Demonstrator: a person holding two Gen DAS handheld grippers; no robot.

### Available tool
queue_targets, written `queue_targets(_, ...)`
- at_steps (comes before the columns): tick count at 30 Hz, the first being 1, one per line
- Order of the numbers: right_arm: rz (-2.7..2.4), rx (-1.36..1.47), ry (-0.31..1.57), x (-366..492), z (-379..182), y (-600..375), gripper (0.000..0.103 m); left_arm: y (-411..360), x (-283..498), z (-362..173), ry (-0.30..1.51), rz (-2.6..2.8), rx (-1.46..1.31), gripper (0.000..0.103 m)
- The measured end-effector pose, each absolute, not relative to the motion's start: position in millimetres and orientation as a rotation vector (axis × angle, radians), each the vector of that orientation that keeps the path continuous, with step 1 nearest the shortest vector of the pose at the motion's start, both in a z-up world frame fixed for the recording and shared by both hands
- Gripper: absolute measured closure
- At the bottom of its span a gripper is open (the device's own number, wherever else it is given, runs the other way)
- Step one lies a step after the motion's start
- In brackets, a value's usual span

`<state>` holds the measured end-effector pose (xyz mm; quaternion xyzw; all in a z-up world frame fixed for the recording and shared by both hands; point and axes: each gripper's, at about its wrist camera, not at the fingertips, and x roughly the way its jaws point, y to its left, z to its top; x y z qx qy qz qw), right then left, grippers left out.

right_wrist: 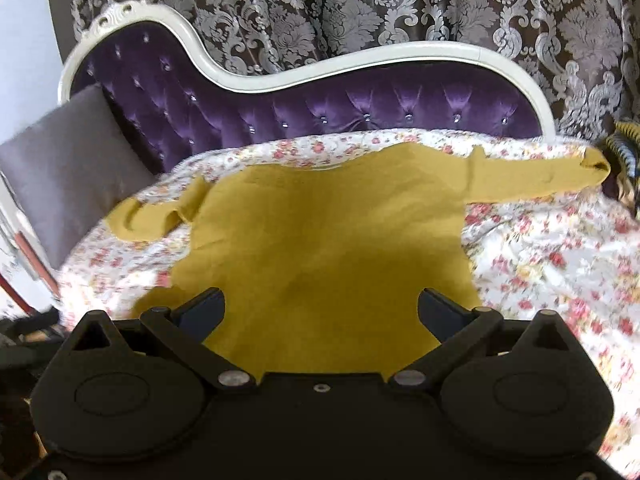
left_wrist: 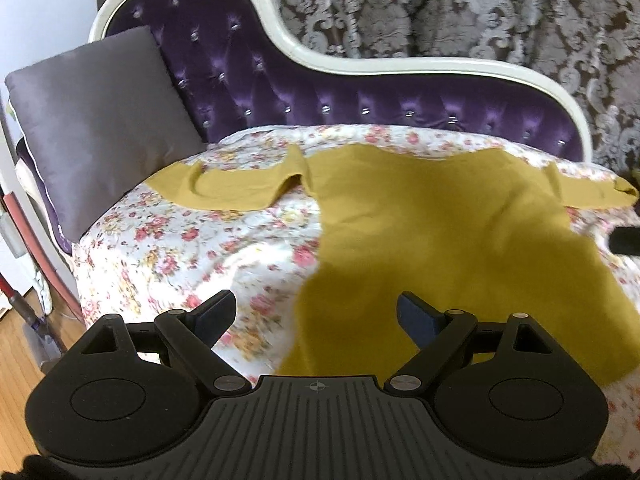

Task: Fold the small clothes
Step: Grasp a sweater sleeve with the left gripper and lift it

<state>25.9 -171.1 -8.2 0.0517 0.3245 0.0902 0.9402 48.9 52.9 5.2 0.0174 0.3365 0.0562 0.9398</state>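
A mustard-yellow long-sleeved top [left_wrist: 432,224] lies spread flat on the flowered bedspread [left_wrist: 192,248], sleeves out to both sides. Its left sleeve [left_wrist: 224,190] is wrinkled near the cushion. My left gripper [left_wrist: 316,312] is open and empty, above the top's near left hem. In the right wrist view the top [right_wrist: 328,236] fills the middle, its right sleeve [right_wrist: 532,178] stretched to the right. My right gripper [right_wrist: 322,306] is open and empty, above the top's near hem.
A grey cushion [left_wrist: 96,120] leans at the left end of the purple tufted chaise back [left_wrist: 360,100]. Patterned curtains [right_wrist: 360,4] hang behind. A vacuum and red pole [left_wrist: 36,240] stand on the wooden floor to the left. A dark object [left_wrist: 624,240] shows at the right edge.
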Motion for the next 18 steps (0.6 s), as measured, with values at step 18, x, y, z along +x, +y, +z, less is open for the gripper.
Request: queue_targets(18,0.234,0.062,0.692,121.8,-31.3,-157.4,0.001,240.4,227.3,-11.2,0.692,0.318,-0.08,0.034)
